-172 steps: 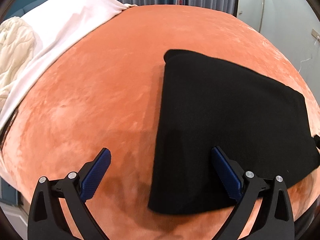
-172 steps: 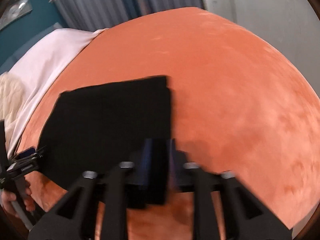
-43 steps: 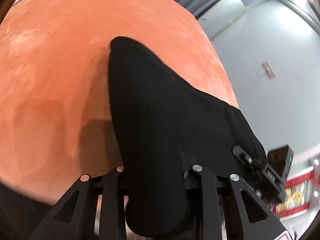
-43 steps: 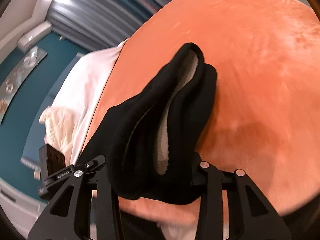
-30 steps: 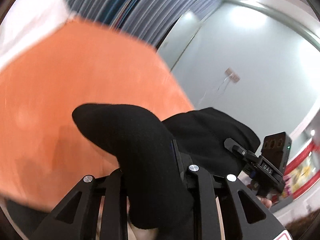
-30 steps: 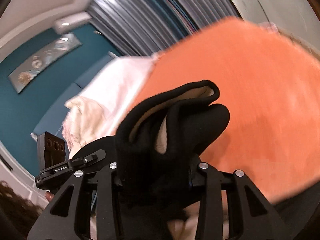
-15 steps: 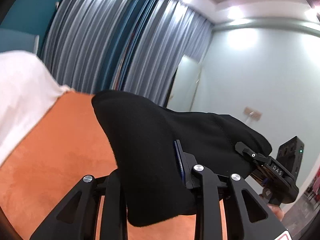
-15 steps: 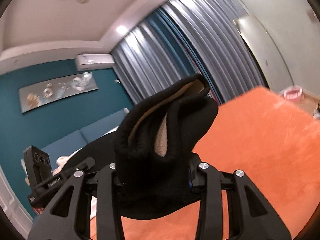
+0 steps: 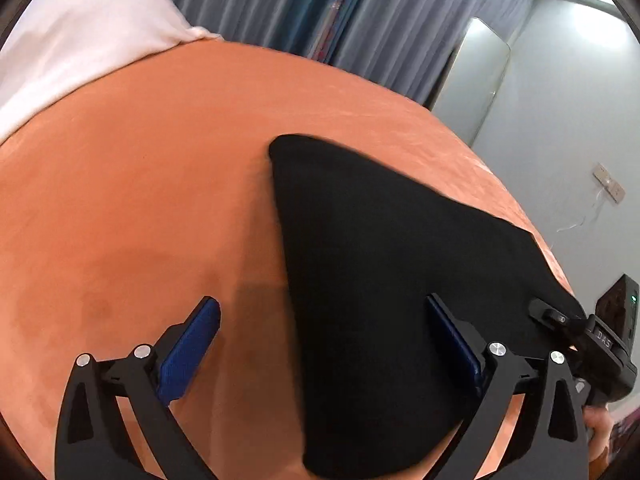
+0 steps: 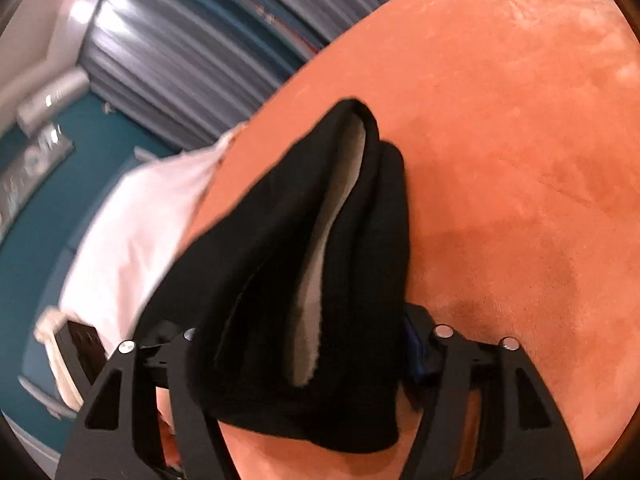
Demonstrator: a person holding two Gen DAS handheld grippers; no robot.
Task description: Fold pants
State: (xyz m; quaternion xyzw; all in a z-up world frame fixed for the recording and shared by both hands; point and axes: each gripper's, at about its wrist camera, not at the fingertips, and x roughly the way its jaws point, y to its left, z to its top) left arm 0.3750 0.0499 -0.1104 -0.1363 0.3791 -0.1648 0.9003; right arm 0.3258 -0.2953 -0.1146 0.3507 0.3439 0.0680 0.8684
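1. One pair of black pants [image 9: 392, 280], folded, with a pale fleecy lining.
2. One orange blanket [image 9: 140, 184] spread beneath it.
3. One white sheet [image 9: 80, 40] at the far edge.
4. Two handheld grippers: the left gripper [image 9: 324, 340] and the right gripper [image 10: 296, 356].
5. Two blue pads [image 9: 188, 352] on the left one.

We see black pants [image 9: 384, 280] with a cream lining on an orange blanket [image 9: 140, 200]; at eleven o'clock, a white sheet [image 9: 80, 28].

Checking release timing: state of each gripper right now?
Left gripper: open, just released, holding nothing.
Right gripper: jaws just opening, black pants bunched between them; grip cannot be told.
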